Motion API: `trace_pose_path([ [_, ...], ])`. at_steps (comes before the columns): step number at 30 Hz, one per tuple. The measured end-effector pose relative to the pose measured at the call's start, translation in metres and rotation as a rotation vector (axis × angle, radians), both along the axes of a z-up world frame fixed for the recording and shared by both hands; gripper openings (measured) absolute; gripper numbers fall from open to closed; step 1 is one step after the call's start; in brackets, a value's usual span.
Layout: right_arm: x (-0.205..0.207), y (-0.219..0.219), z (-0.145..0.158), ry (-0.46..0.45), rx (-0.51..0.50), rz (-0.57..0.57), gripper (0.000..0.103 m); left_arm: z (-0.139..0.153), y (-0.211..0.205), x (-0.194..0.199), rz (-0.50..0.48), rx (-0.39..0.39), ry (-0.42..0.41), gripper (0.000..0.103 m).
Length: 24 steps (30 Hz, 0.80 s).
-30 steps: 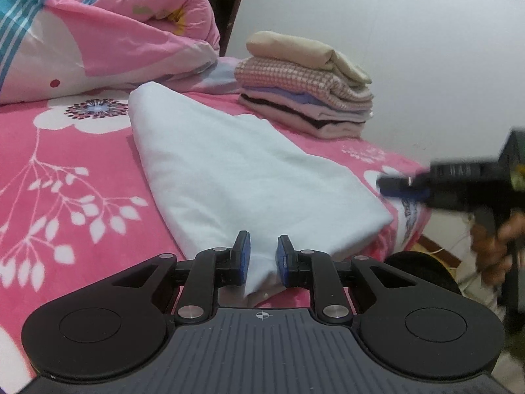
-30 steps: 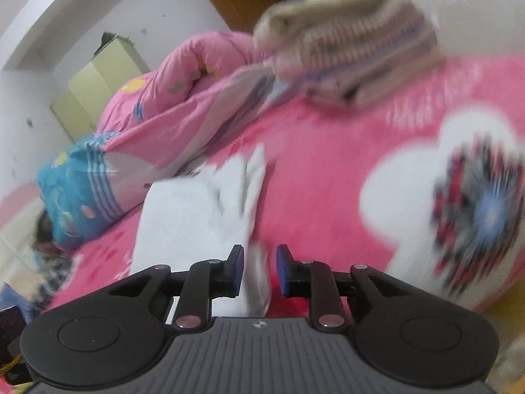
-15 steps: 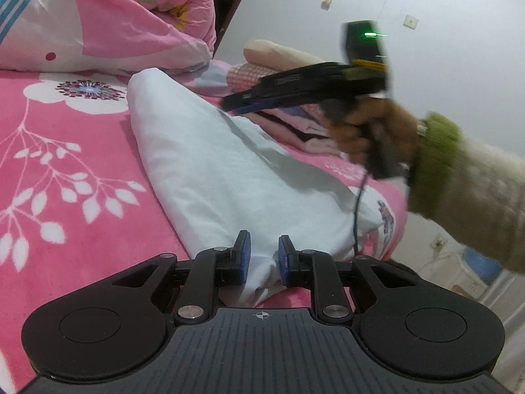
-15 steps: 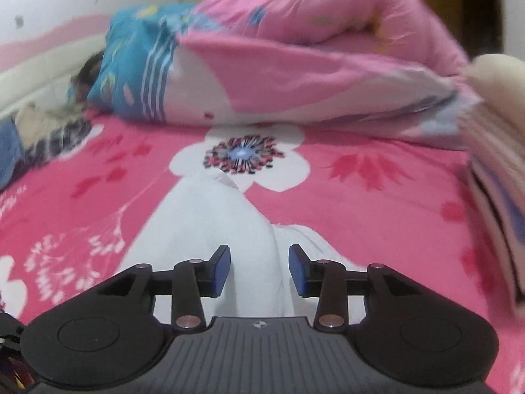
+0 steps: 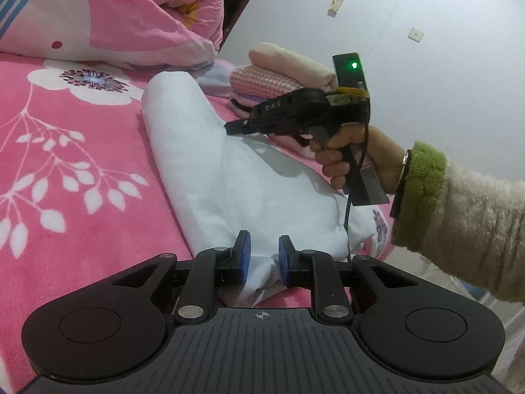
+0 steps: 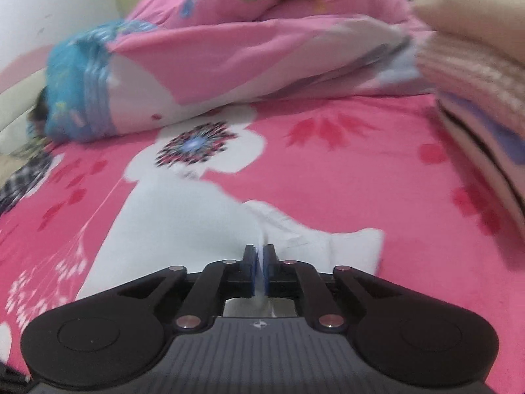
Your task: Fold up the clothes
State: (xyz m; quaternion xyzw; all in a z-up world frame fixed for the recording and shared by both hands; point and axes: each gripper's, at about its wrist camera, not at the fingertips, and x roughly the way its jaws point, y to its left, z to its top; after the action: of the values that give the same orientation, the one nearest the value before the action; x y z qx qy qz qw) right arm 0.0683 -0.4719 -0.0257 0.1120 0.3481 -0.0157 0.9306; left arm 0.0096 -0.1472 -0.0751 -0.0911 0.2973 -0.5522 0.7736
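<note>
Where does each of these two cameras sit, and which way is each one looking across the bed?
Left wrist view: sits on the left gripper, looking along the white garment toward the folded stack and wall; the right gripper, a hand and sleeve show.
Right wrist view: sits on the right gripper, shut on the white garment, facing the rolled quilt.
Shared: garment, pink sheet, quilt, stack.
</note>
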Motion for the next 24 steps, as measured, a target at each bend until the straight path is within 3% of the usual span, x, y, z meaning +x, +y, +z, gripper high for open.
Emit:
trace_pose_path([
  [4, -0.014, 0.016, 0.040, -0.116, -0.114, -0.004, 0.006, 0.000, 0.000, 0.001, 0.005, -0.001, 0.004, 0.019],
  [7, -0.010, 0.053, 0.059, -0.135, -0.180, 0.198, 0.006, -0.001, 0.001, 0.001, 0.007, -0.005, 0.005, 0.019],
  [10, 0.012, 0.091, 0.046, -0.063, -0.190, 0.406, 0.005, -0.001, 0.002, 0.000, 0.012, -0.010, 0.014, 0.019],
  [14, 0.061, 0.096, 0.014, 0.027, -0.152, 0.414, 0.005, -0.003, 0.002, -0.003, 0.019, -0.011, -0.007, 0.019],
  [20, 0.103, 0.042, -0.008, 0.080, -0.004, 0.137, 0.006, -0.004, 0.003, 0.000, 0.009, -0.020, 0.002, 0.019],
  [24, 0.068, -0.004, 0.019, -0.015, 0.147, -0.016, 0.006, -0.003, 0.002, 0.001, 0.009, -0.020, 0.005, 0.019],
])
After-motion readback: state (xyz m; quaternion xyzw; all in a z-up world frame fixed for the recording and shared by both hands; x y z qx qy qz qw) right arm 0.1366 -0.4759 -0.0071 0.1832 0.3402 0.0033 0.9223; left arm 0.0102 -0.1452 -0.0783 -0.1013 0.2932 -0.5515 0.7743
